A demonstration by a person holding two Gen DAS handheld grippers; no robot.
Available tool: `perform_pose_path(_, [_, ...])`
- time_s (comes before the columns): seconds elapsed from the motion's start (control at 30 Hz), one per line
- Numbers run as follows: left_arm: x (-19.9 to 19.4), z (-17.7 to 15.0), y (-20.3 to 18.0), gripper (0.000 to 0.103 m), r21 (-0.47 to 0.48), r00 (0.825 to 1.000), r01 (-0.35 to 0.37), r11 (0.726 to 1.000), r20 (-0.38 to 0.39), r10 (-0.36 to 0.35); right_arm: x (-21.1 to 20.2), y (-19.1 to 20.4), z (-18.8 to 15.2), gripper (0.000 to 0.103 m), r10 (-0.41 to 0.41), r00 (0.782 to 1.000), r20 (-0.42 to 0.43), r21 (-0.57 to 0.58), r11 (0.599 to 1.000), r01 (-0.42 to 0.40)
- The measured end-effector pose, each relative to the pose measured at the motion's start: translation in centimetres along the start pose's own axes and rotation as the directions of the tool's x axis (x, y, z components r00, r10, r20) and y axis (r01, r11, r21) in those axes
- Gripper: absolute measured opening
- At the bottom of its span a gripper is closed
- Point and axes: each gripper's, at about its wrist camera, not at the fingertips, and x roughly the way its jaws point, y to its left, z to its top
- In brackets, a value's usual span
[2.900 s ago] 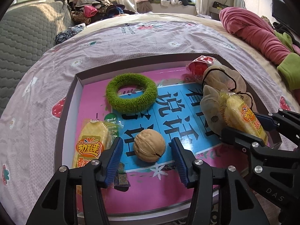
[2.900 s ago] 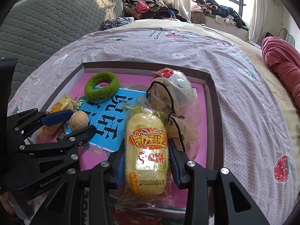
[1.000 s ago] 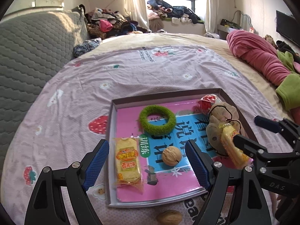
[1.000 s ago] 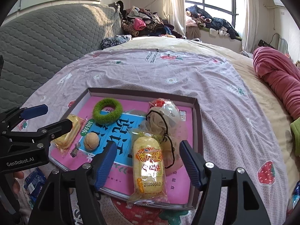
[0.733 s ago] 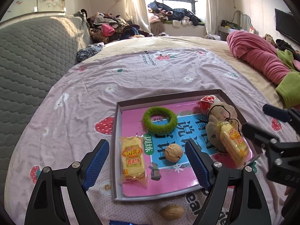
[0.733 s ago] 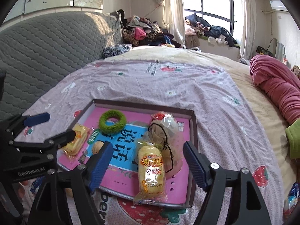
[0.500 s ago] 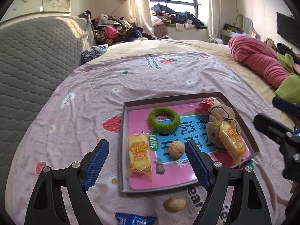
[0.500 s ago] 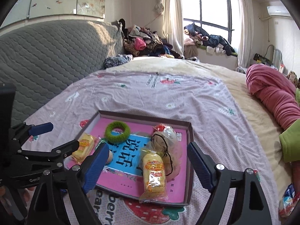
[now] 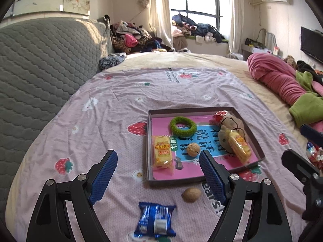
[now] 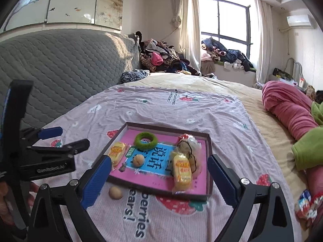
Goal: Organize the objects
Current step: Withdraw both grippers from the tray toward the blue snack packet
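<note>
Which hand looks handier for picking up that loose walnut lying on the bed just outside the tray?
Probably the left. Its open tool points nearly straight at the loose walnut, near the tray. The right tool, also open, has it off to its left.

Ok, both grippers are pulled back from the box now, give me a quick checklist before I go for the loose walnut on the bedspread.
1. Left gripper open and empty: ok.
2. Right gripper open and empty: ok.
3. Loose brown walnut outside the shallow pink-lined box, lying free on the bedspread: ok.
4. Walnut sits between the left fingers' line of travel: ok.
5. Blue snack packet lies beside the walnut, apart from it: ok, but mind it on approach.
6. Free floor in the box, near the second walnut and green fuzzy ring: ok.
</note>
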Motion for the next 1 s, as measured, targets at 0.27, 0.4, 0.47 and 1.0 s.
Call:
perform_pose_path(0.27, [-3.6, -1.2, 1.4, 0.085, -0.01, 1.0, -0.024, 1.0, -0.007, 0.024, -3.1, 0.1, 0.4, 0.102, 0.014, 1.0, 0.015, 0.029, 0.999, -0.015])
perform_pose_path(0.4, [-6.1, -1.3, 2.3, 0.085, -0.013, 0.999, -0.039, 0.999, 0.007, 0.039, -5.6, 0.9, 1.3, 0.102, 0.026, 0.998, 0.051, 0.023, 0.999, -0.027])
perform_pose_path(0.47, [-7.3, -1.3, 2.7, 0.085, -0.015, 0.999, -0.048, 0.999, 0.017, 0.048, -6.7, 1.6, 1.5, 0.102, 0.035, 0.998, 0.06, 0.013, 0.999, -0.036])
perform_pose_path(1.0, [-14.0, -3.4, 3.0, 0.085, 0.02, 0.997, -0.07, 0.997, 0.021, 0.07, -11.4, 5.3, 1.1, 0.102, 0.07, 0.995, 0.074, -0.034, 0.997, -0.067])
